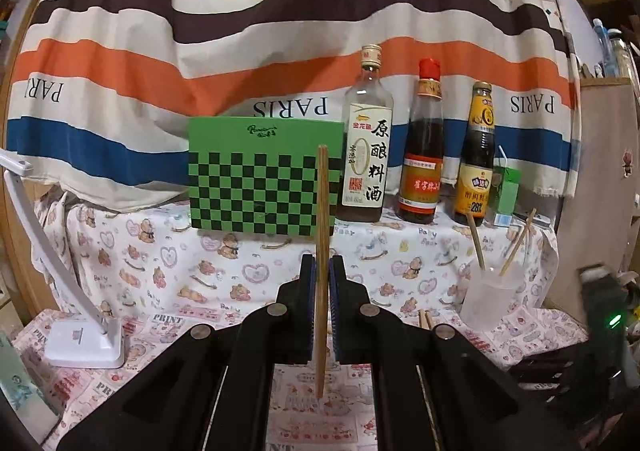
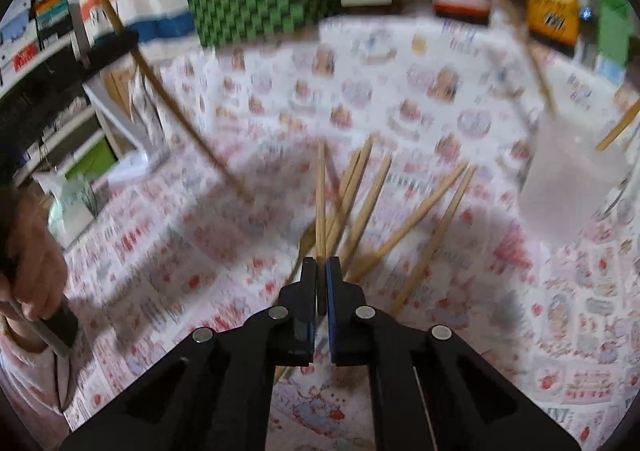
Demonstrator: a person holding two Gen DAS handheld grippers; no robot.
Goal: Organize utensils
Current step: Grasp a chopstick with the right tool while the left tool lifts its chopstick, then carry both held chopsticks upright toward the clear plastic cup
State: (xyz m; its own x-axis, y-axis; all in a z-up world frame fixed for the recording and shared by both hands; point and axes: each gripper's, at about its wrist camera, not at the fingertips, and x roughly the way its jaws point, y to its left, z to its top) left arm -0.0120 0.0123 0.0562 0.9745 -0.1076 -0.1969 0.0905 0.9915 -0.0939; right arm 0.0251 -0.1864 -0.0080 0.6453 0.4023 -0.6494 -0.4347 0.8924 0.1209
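Note:
My left gripper (image 1: pixel 322 267) is shut on a wooden chopstick (image 1: pixel 322 211) that stands upright between its pads, above the table. A frosted plastic cup (image 1: pixel 490 293) at the right holds two chopsticks (image 1: pixel 476 241). In the blurred right wrist view, my right gripper (image 2: pixel 321 271) is shut on a chopstick (image 2: pixel 320 195) that points forward, over a loose pile of several chopsticks (image 2: pixel 416 219) on the patterned cloth. The cup (image 2: pixel 568 187) stands to its right. The left gripper with its chopstick (image 2: pixel 168 95) shows at the upper left.
A green checkered box (image 1: pixel 264 175) and three sauce bottles (image 1: pixel 422 147) stand at the back against a striped cloth. A small green carton (image 1: pixel 506 195) is at the far right. A white desk lamp (image 1: pixel 86 343) stands at the left.

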